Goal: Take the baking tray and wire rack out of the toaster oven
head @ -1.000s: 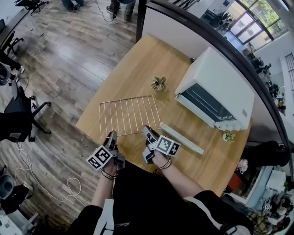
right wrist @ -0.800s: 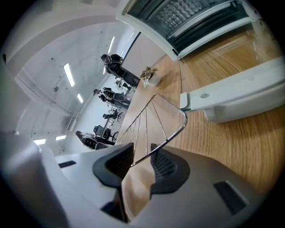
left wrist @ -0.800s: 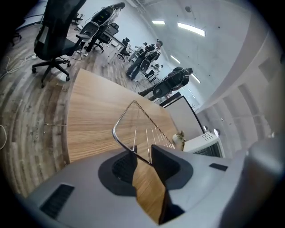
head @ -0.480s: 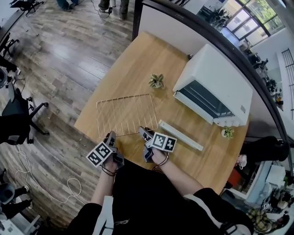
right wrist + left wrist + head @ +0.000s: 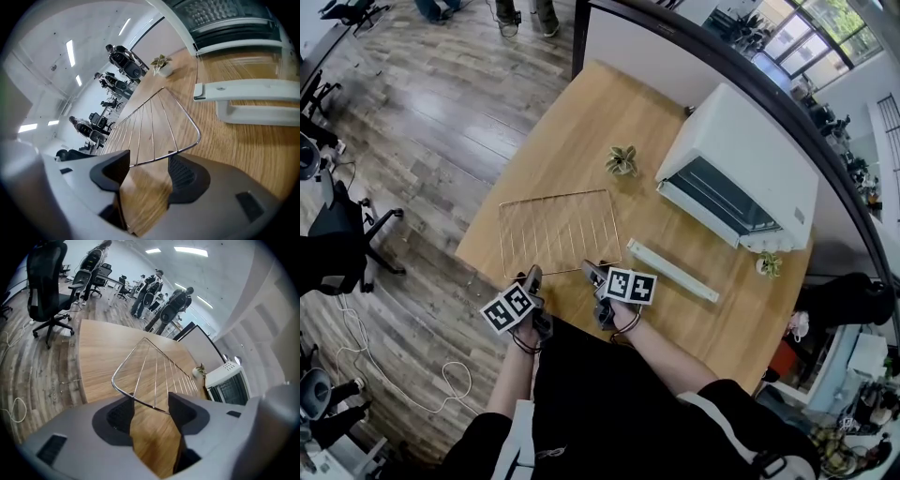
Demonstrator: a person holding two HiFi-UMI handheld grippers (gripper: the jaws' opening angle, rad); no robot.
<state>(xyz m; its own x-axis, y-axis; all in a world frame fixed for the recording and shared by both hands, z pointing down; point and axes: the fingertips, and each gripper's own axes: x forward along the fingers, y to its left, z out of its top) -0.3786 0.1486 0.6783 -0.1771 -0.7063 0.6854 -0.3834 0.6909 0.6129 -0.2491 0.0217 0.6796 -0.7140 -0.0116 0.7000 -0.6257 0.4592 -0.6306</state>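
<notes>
Head view — wire rack (image 5: 558,234) flat on table (image 5: 581,122).

The head view looks steeply down from high above onto the whole tabletop (image 5: 581,122). The left gripper view sits close behind its own jaws, low over the tabletop, facing along the wire rack (image 5: 156,378) toward the toaster oven (image 5: 227,386) at right; the right gripper view sits likewise, with the oven across its top edge. All three views share the rack's near edge and the oven front.
</notes>
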